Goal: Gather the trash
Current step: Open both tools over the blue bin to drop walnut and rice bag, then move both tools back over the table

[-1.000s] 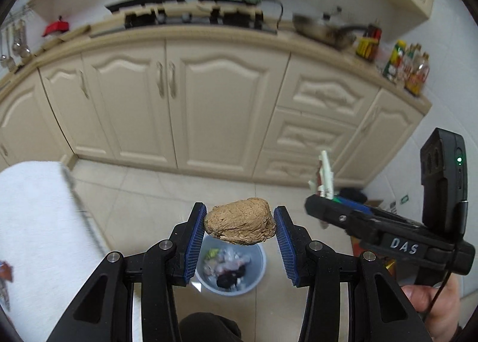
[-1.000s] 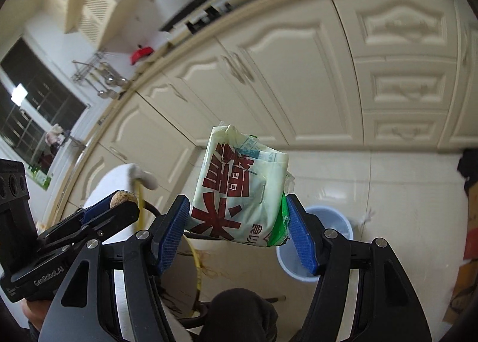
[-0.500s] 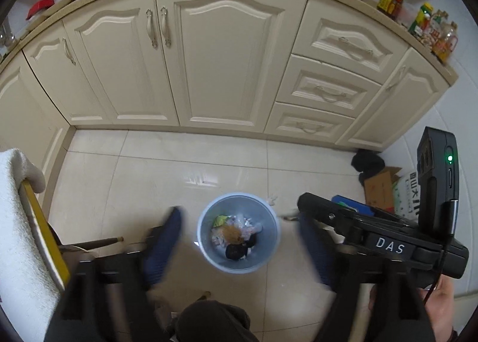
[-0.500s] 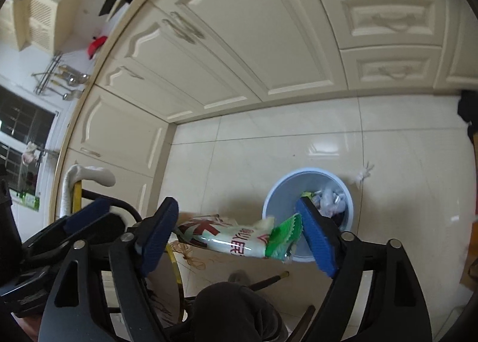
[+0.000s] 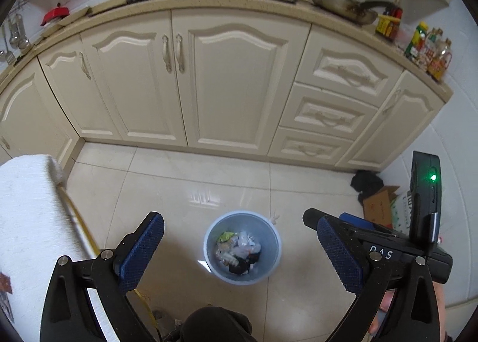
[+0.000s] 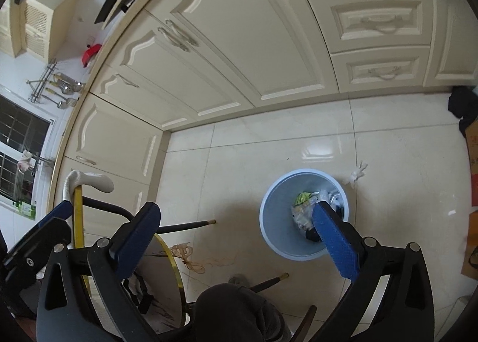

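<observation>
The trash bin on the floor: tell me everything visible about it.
The trash bin is a small round pail, pale blue-grey, plastic by its look. It stands upright and lidless on the cream floor tiles, in front of the cabinets. It is partly filled with crumpled wrappers, white scraps, a green-yellow packet and something black. A white scrap lies on the tiles just outside its rim. Nothing else touches it.
</observation>
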{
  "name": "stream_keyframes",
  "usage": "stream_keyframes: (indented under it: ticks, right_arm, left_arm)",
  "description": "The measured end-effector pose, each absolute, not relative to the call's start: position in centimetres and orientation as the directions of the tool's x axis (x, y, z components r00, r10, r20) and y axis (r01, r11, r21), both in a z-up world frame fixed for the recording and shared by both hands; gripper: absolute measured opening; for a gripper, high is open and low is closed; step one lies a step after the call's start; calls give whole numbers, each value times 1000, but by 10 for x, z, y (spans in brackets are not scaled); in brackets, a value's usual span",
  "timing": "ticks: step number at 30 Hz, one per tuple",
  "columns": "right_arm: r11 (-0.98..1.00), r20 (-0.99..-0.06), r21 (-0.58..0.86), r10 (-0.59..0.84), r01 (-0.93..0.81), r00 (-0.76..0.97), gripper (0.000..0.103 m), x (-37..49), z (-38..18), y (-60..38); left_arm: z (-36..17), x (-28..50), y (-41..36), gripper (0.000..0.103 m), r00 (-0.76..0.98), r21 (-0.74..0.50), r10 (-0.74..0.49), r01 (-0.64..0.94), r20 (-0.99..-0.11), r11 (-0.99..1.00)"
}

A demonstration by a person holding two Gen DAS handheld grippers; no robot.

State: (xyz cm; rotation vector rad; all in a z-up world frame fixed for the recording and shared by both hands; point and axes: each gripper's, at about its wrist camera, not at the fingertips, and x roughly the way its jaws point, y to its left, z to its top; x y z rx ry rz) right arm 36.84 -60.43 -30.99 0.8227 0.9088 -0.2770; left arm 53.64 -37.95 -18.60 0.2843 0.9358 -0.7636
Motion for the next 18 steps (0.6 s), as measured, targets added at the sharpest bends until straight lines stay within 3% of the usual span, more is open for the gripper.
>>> stream_keyframes:
  ticks: [18]
  right_arm:
    - [787, -690, 495, 99, 368, 717, 103, 373, -197, -513]
  left_arm:
    - [-96, 456, -168, 102, 523, -159, -552, 616, -649, 771]
